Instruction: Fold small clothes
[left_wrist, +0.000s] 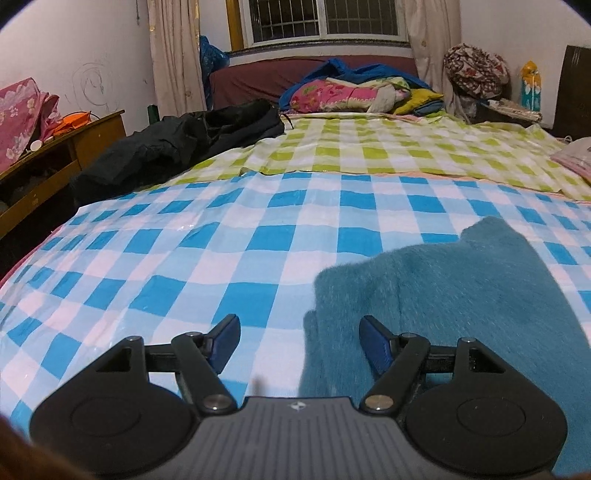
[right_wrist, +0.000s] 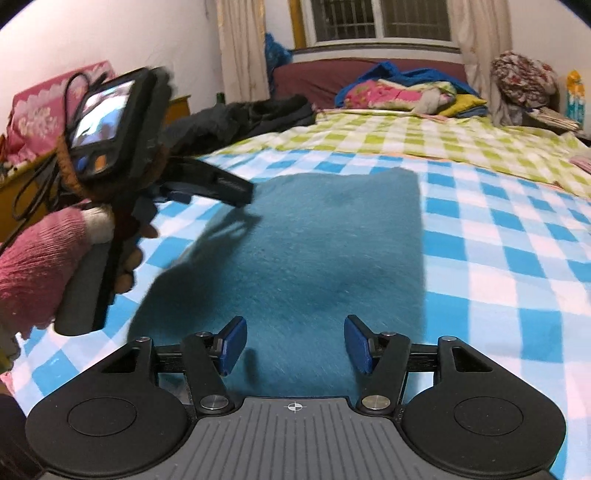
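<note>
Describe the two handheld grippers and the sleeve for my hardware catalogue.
Both the left gripper and right gripper have black linkage arms, round black hubs, blue pads and a ribbed grey body. The left one carries a small lit screen and black cables. The sleeve is pink knit.

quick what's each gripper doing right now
Left gripper: open, holding nothing.
Right gripper: open over the teal garment, holding nothing.

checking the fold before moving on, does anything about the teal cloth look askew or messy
Mostly tidy: the teal cloth lies flat on the blue checked sheet, but its near-left edge shows uneven layers.
</note>
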